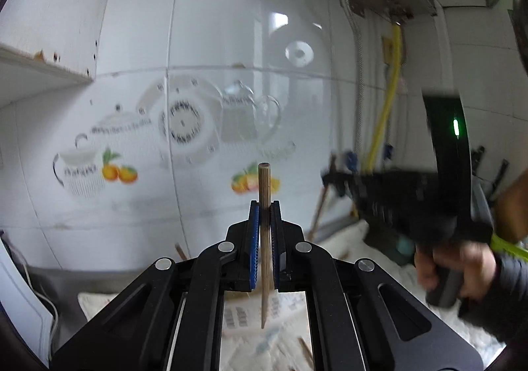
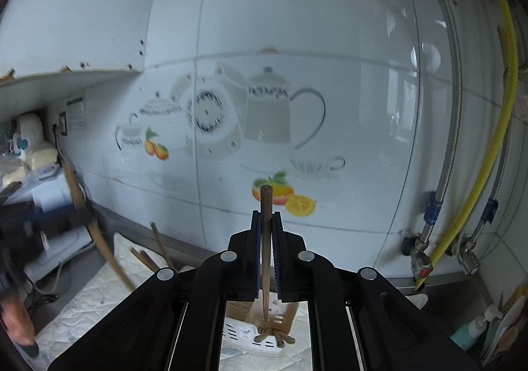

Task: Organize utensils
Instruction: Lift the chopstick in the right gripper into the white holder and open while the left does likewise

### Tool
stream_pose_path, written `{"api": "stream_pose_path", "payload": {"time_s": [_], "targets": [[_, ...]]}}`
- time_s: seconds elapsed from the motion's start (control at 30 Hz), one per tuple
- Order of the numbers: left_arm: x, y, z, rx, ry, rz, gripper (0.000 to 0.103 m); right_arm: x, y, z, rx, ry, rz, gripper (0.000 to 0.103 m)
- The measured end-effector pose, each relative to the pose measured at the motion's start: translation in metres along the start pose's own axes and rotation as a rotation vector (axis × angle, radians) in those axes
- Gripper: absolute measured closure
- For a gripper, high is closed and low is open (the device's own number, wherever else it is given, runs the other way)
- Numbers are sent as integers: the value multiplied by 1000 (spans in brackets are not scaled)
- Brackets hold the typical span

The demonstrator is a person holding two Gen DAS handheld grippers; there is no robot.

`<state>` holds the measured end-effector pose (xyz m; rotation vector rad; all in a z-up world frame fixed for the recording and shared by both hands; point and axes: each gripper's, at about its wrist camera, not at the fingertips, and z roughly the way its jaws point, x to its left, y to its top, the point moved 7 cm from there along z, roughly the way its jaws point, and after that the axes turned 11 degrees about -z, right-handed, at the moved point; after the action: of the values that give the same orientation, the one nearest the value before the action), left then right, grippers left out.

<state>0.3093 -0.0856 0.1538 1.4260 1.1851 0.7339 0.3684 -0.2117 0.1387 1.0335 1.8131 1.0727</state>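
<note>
My left gripper point(image 1: 264, 206) is shut on a wooden chopstick point(image 1: 265, 239) held upright, point down, above a pale quilted cloth point(image 1: 349, 239). My right gripper point(image 2: 266, 216) is shut on another wooden chopstick point(image 2: 266, 252), also upright, point down. Its tip hangs just over a white slotted utensil holder point(image 2: 250, 338) with a wooden piece and several chopsticks in it. The right gripper also shows in the left wrist view point(image 1: 396, 199), blurred, off to the right. More chopsticks point(image 2: 145, 258) lie on the cloth point(image 2: 82, 315) by the wall.
A white tiled wall point(image 2: 297, 24) with teapot and fruit decals is close ahead. Pipes, valves and a yellow hose point(image 2: 488, 146) run down at right. A shelf point(image 2: 66, 80) and cluttered items stand at left. A bottle point(image 2: 472, 328) stands at lower right.
</note>
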Motion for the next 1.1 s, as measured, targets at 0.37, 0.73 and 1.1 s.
{"api": "stream_pose_path", "payload": {"time_s": [0.37, 0.73, 1.1], "targets": [[31, 5, 58, -25, 108, -33, 98, 0, -36, 38, 77, 29, -17, 97], [51, -32, 89, 95, 117, -70, 97, -5, -49, 44, 98, 46, -1, 96], [40, -27, 48, 62, 122, -65, 66, -3, -46, -17, 46, 27, -4, 84]]}}
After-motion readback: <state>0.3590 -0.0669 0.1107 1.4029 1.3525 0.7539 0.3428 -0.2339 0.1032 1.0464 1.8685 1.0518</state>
